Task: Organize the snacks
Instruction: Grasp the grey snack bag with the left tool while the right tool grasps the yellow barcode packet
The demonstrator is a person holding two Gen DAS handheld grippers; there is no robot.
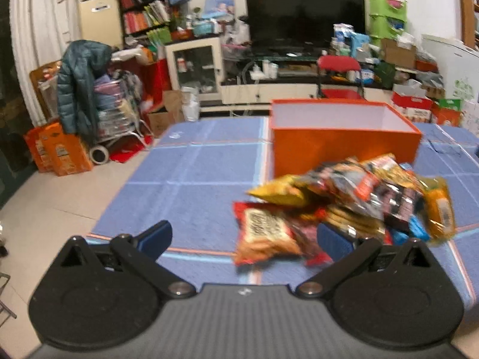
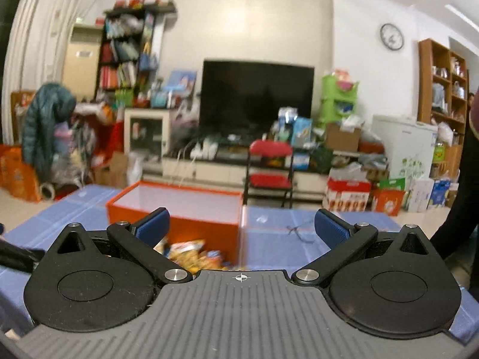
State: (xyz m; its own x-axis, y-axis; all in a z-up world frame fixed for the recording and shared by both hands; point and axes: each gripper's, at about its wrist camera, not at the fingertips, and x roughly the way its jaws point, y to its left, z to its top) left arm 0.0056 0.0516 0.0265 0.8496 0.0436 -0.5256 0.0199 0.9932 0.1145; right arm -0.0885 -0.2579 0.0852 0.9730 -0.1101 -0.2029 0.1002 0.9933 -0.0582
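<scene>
A heap of snack packets (image 1: 353, 203) lies on the blue checked cloth (image 1: 191, 179), just in front of an open orange box (image 1: 344, 146) with a white inside. A red and orange packet (image 1: 263, 236) is the nearest one. My left gripper (image 1: 244, 236) hovers open above the cloth, its right blue pad beside the heap's near edge, nothing held. My right gripper (image 2: 241, 227) is open too and raised higher. Below it I see part of the snack packets (image 2: 194, 255) and behind them the orange box (image 2: 176, 209).
The cloth-covered table ends at the left, with tiled floor beyond. A red folding chair (image 2: 271, 164), a television stand and cluttered boxes fill the room behind. A person in dark clothing (image 2: 467, 179) stands at the right edge. A thin dark object (image 2: 299, 230) lies on the cloth right of the box.
</scene>
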